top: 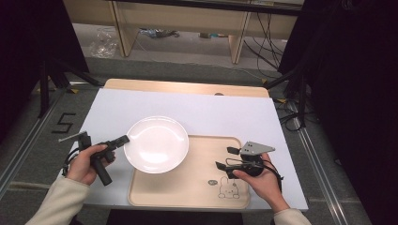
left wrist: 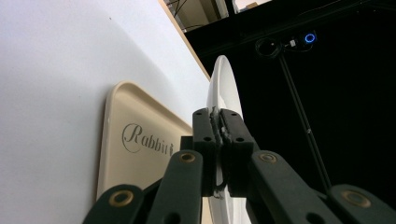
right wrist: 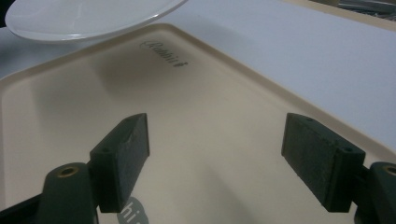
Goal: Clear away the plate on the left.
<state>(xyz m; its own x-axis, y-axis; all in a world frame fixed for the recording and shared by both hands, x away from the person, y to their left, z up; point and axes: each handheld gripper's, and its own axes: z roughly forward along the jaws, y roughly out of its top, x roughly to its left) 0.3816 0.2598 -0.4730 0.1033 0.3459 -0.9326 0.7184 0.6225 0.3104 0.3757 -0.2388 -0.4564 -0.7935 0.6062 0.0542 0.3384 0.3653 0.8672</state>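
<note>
Covering most of the scene is a white table [top: 234,112], on whose near half a beige tray [top: 197,187] is laid, a rabbit printed at its near right corner. Over the tray's far left corner a white plate [top: 156,144] is held clear of the surface, its shadow being cast on the tray floor in the right gripper view. The plate is pinched at its left rim by the left gripper [top: 126,139], whose jaws are clamped tight on that edge. The right gripper [top: 225,157] is held over the tray's right side with its jaws spread wide and nothing between them. From that empty gripper the plate lies to the left and slightly farther off; the tray floor lies directly beneath the plate, so a short lowering by the left hand is judged to be what setting it down calls for.
</note>
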